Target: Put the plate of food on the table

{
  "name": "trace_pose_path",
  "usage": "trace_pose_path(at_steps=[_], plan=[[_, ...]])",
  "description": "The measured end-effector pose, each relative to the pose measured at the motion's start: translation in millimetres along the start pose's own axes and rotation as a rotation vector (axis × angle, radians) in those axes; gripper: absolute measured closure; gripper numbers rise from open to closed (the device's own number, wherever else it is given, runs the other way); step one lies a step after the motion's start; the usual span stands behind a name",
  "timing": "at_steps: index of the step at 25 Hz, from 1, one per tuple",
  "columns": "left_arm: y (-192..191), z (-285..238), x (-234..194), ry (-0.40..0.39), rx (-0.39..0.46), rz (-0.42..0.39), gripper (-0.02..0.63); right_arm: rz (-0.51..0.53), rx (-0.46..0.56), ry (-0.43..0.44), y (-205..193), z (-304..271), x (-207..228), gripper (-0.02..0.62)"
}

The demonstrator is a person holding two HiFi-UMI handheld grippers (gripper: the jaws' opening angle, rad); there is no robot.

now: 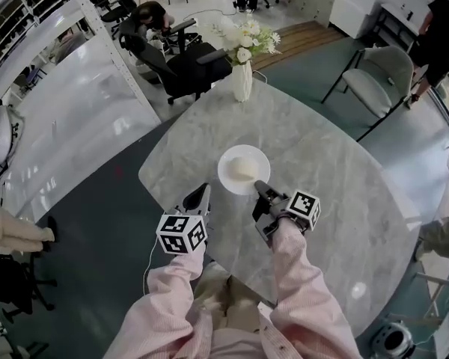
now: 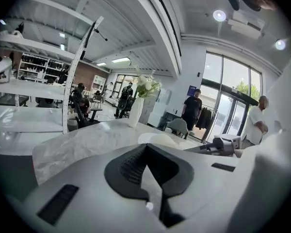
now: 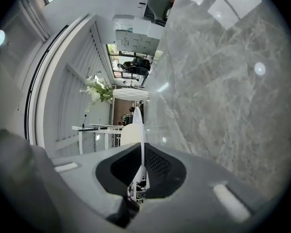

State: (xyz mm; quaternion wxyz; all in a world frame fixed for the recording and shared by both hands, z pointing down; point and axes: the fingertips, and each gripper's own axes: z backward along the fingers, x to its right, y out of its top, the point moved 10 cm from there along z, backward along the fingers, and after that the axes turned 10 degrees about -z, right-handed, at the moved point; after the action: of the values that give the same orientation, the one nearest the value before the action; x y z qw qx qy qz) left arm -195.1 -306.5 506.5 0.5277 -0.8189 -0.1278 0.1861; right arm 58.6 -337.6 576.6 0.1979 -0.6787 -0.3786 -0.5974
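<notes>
A white plate [image 1: 243,169] with a pale mound of food sits near the middle of the round grey marble table [image 1: 322,163]; I cannot tell if it rests on the top or hangs just above it. My right gripper [image 1: 259,188] is shut on the plate's near rim. In the right gripper view that rim [image 3: 138,125] runs edge-on between the closed jaws of the right gripper [image 3: 140,149]. My left gripper [image 1: 203,191] is shut and empty, a short way left of the plate. In the left gripper view the plate [image 2: 157,139] lies ahead of the left gripper [image 2: 146,152].
A white vase of flowers [image 1: 242,81] stands at the table's far edge. Beyond it is a black office chair [image 1: 183,66], and a grey chair [image 1: 378,81] stands at the far right. People [image 2: 191,111] stand in the background. The table's near edge is close to my body.
</notes>
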Motion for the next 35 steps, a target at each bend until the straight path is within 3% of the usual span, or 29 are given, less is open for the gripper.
trace_pose_path(at_steps=[17,35], plan=[[-47,-34,-32,-0.038,-0.111,0.082,0.607,-0.017,0.026,-0.123,-2,-49,44,0.581],[-51,-33,-33,-0.03,-0.115,0.1,0.607,0.018,0.065,-0.224,-5,-51,51,0.58]])
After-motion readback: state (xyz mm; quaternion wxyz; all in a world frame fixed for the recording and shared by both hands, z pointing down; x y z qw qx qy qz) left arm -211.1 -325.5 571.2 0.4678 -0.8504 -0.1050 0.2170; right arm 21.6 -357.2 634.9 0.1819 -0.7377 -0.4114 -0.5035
